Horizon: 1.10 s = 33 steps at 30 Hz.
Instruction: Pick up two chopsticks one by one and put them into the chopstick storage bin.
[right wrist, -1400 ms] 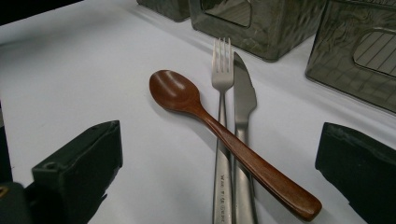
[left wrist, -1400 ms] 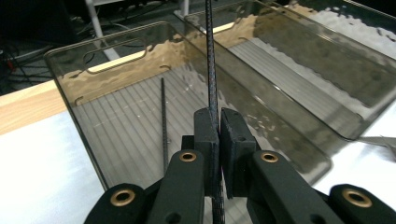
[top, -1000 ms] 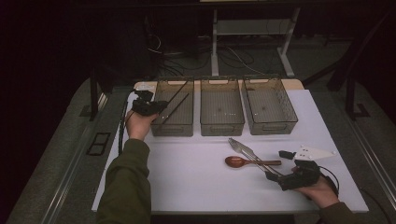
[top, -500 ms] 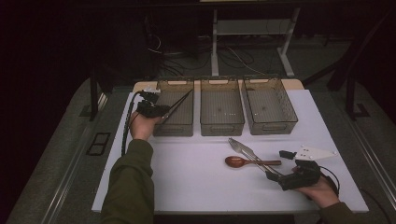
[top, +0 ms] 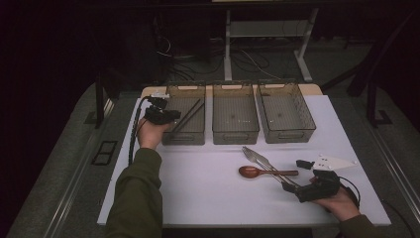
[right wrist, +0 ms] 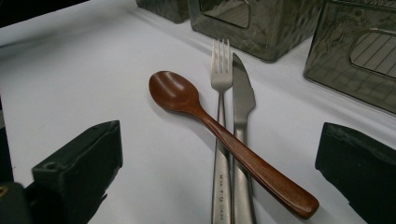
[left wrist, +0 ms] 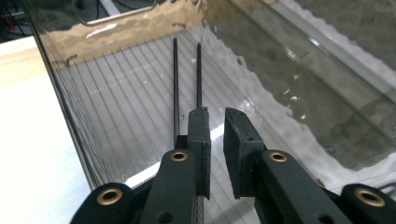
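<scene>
1. In the left bin (top: 184,130), at 10 o'clock on the bench (top: 208,193): chopsticks (left wrist: 187,79) lie loose; left tongs (left wrist: 215,133) just opening, narrow gap, nothing between.
2. Right tongs (right wrist: 219,154) spread wide (5 o'clock), framing wooden spoon (right wrist: 219,126), fork (right wrist: 219,84), knife (right wrist: 243,98).

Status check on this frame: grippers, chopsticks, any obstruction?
Left gripper jaws just opening, chopsticks released in left bin. Right gripper open before spoon. No obstruction.

You're at a dim lab bench, white table (top: 208,198) well ahead of your fingers (left wrist: 240,135) bearing three clear bins (top: 235,116), loose cables (top: 198,57) and desk legs (top: 228,44) on the grey floor beyond.
</scene>
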{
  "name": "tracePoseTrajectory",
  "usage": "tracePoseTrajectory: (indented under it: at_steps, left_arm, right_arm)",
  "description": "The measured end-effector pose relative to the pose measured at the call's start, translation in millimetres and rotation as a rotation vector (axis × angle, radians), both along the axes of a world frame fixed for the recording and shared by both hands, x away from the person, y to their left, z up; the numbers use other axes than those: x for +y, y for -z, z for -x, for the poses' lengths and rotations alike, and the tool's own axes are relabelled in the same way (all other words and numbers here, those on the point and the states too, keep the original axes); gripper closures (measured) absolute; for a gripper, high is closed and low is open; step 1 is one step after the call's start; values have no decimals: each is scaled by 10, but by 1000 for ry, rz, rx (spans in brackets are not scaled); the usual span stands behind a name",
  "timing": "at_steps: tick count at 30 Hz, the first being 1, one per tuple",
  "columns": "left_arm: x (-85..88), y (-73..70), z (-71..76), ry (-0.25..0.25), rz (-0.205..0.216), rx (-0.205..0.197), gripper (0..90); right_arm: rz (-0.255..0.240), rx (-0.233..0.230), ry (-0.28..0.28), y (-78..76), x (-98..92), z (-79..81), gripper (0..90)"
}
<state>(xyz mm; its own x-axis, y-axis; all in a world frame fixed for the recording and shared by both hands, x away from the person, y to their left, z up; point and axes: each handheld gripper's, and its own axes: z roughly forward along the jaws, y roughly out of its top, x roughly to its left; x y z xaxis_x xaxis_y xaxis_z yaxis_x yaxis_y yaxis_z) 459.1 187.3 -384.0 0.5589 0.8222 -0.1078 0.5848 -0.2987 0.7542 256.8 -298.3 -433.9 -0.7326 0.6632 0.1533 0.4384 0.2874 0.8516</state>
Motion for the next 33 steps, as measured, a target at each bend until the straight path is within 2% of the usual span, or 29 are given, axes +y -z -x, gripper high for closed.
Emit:
tracePoseTrajectory:
  at_steps: [4, 12, 13, 16, 19, 21, 25, 27, 33]
  left_arm:
    - [1, -53, 37, 9, 15, -17, 738]
    - [-36, -165, 152, 70, 29, -40, 623]
    - [-49, -178, 172, 73, 42, -41, 599]
    - [-80, -227, 250, 106, 29, -49, 527]
    - [-108, -251, 342, 135, 38, -55, 482]
    - [-126, -260, 404, 154, 33, -61, 459]
    - [-156, -267, 537, 183, 65, -79, 433]
    - [-168, -274, 602, 203, 63, -96, 424]
    - [-204, -268, 787, 234, 71, -108, 410]
  right_arm:
    - [-2, 2, 3, 0, -1, -3, 2]
    - [4, 4, 5, -3, -6, -4, 2]
    - [5, 5, 6, -3, -8, -4, 2]
    - [2, 4, 8, -4, -10, -7, 2]
    - [7, 7, 8, 0, -9, 1, 2]
    - [6, 4, 8, 1, -18, 5, 2]
    - [2, 5, 15, -2, -32, 16, 2]
    - [4, 7, 15, -1, -33, 19, 2]
    - [4, 5, 17, 0, -35, 25, 2]
